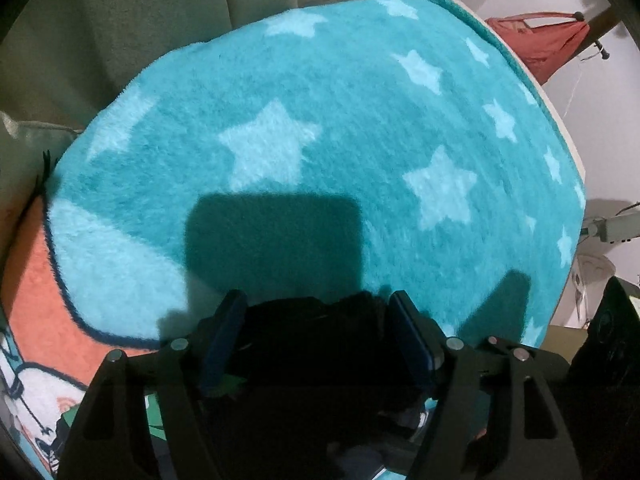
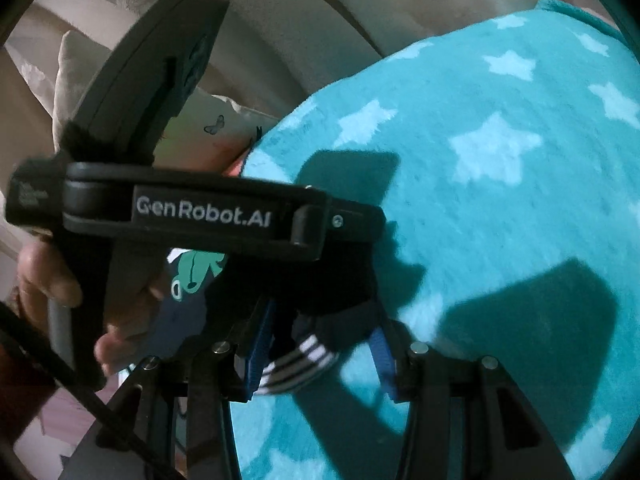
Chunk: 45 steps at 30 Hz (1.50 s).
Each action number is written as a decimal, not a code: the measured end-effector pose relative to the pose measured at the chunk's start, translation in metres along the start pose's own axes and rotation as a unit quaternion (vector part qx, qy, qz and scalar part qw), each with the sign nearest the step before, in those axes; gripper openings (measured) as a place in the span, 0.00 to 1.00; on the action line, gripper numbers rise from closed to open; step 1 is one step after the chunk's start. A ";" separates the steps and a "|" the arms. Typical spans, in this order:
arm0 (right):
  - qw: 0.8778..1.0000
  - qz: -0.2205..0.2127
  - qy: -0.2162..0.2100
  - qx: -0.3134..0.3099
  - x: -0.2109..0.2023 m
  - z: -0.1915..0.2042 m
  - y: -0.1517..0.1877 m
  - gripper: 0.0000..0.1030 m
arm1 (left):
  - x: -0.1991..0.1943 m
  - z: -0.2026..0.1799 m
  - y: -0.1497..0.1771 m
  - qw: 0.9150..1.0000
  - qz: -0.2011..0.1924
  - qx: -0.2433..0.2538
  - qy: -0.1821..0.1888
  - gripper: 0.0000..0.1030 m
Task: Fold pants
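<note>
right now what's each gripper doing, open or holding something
left gripper: jaws open, dark pants between them.
right gripper: jaws open, striped part of the pants between them.

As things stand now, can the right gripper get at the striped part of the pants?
Probably yes. The white stripes lie between the open fingers of the right gripper, with nothing over them. The left gripper is above, not in between.

A teal star-patterned blanket (image 1: 340,120) covers the near surface. Beige cushions (image 1: 160,12) rise at the far left. A red bag (image 1: 548,40) hangs by the white wall (image 1: 600,128), far right.
</note>
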State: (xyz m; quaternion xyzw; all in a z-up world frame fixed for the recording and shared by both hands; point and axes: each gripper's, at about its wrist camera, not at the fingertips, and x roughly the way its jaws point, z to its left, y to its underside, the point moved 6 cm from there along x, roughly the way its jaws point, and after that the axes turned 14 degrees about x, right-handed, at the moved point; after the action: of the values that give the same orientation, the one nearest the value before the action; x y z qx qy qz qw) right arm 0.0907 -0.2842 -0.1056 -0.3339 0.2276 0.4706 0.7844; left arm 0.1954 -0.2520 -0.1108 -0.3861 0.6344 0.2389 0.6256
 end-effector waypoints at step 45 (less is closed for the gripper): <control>0.983 0.062 0.064 -0.159 0.070 0.152 0.066 0.24 | -0.079 0.130 0.167 0.941 -0.199 -0.250 0.113 0.17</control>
State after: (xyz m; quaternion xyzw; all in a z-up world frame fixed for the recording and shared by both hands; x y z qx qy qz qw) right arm 0.0702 -0.1089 -0.0704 -0.4692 0.2201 0.5256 0.6746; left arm 0.1361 -0.0367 -0.0770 -0.6730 0.5308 0.2151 0.4680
